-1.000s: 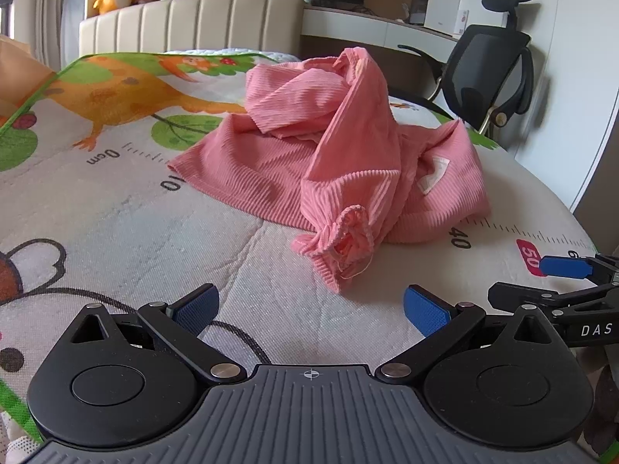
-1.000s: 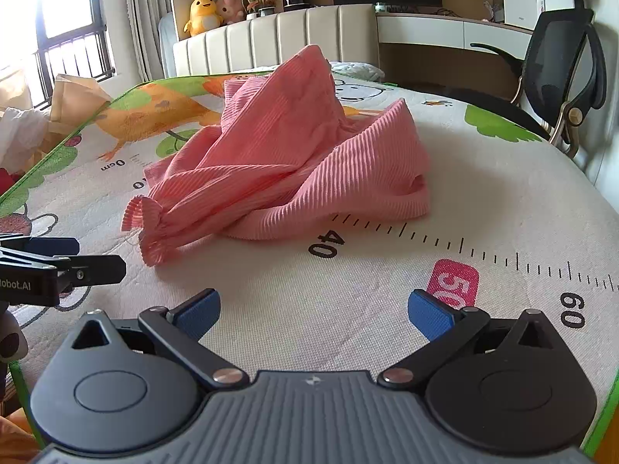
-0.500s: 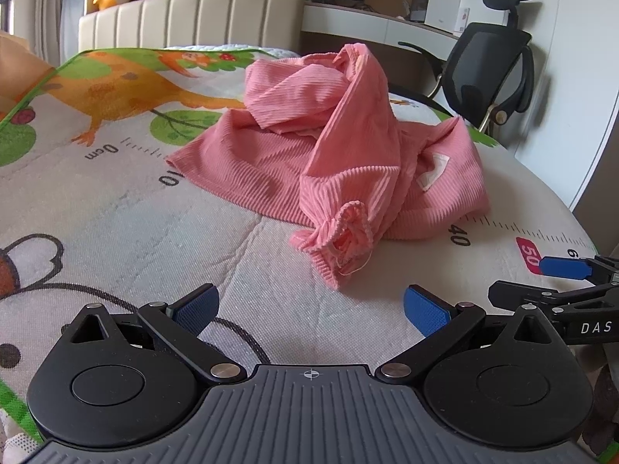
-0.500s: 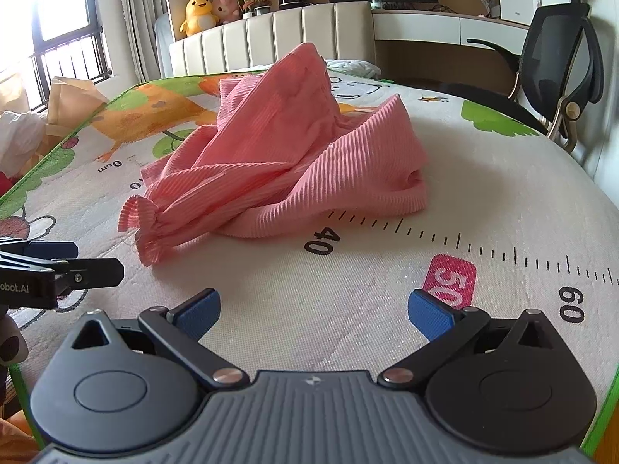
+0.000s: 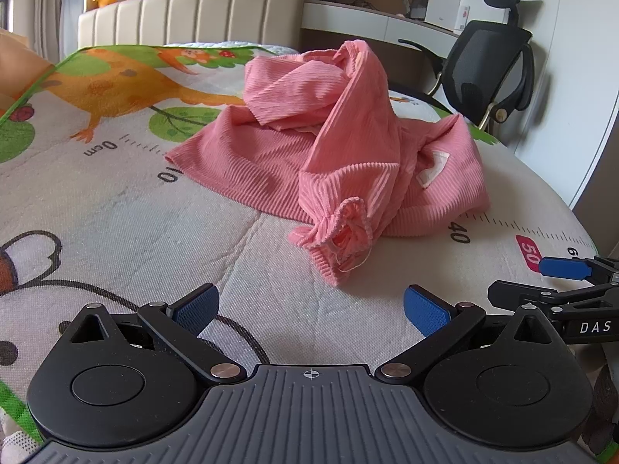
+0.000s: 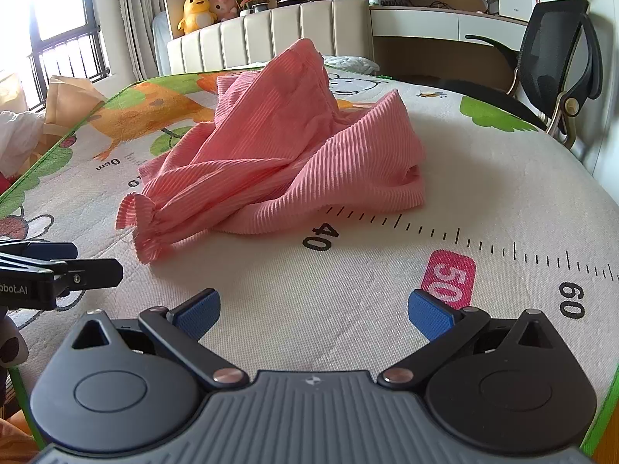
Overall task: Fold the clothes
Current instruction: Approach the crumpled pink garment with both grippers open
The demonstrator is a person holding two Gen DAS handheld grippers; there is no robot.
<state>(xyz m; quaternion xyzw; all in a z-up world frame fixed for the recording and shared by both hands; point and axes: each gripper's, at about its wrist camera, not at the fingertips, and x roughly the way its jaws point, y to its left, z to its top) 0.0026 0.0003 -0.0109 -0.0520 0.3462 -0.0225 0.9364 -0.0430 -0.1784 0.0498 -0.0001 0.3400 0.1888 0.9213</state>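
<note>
Both grippers have edged nearer the pink garment (image 5: 340,154) (crumpled ahead), each spread wide, empty.

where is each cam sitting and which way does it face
Left wrist: sits on the left claw, low over the mat, facing the pink garment; right claw's tip shows at right.
Right wrist: sits on the right claw, facing the same garment; left claw's tip shows at left.
Shared: garment, mat, office chair.
</note>
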